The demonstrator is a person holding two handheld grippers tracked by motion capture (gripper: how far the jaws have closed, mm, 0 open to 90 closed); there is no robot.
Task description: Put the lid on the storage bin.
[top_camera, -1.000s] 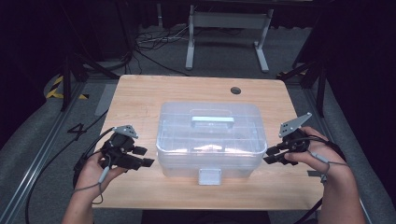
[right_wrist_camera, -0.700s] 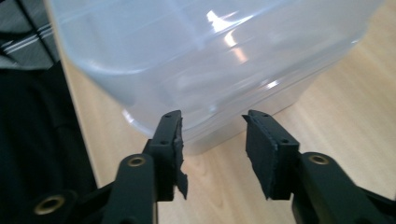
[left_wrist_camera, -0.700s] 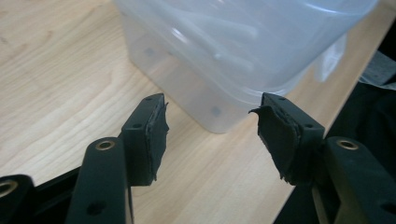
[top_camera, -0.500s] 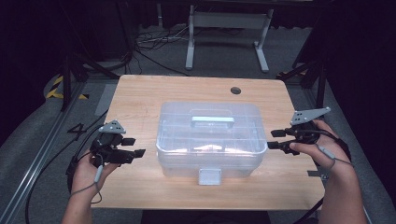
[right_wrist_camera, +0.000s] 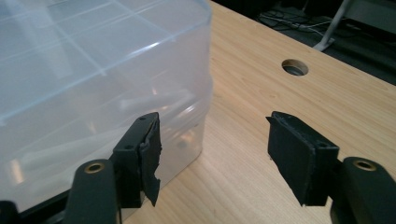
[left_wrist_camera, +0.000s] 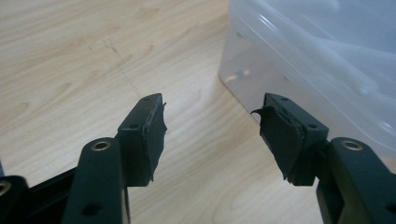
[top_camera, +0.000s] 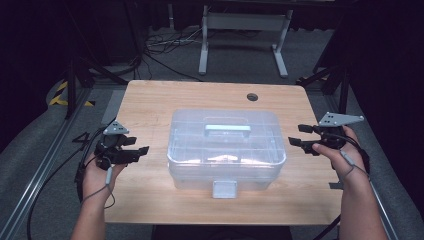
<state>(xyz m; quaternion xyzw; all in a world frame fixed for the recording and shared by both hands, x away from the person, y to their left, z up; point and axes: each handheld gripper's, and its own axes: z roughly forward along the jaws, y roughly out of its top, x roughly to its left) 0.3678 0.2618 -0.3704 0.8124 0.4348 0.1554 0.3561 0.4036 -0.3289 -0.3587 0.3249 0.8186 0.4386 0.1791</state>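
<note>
While the clear box (top_camera: 226,147) sits shut in the middle of the counter (top_camera: 150,100), the left tongs (top_camera: 131,152) and right tongs (top_camera: 300,136) wait wide and empty beside it; nothing looks started.

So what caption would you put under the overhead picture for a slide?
Two hand-held grippers, left and right, open on either side of a closed clear plastic box on a wooden table.

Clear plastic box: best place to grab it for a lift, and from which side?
Probably the handle lying flat on the lid of the clear plastic box, from above. The box looks far wider than either open claw: left claw, right claw.
</note>
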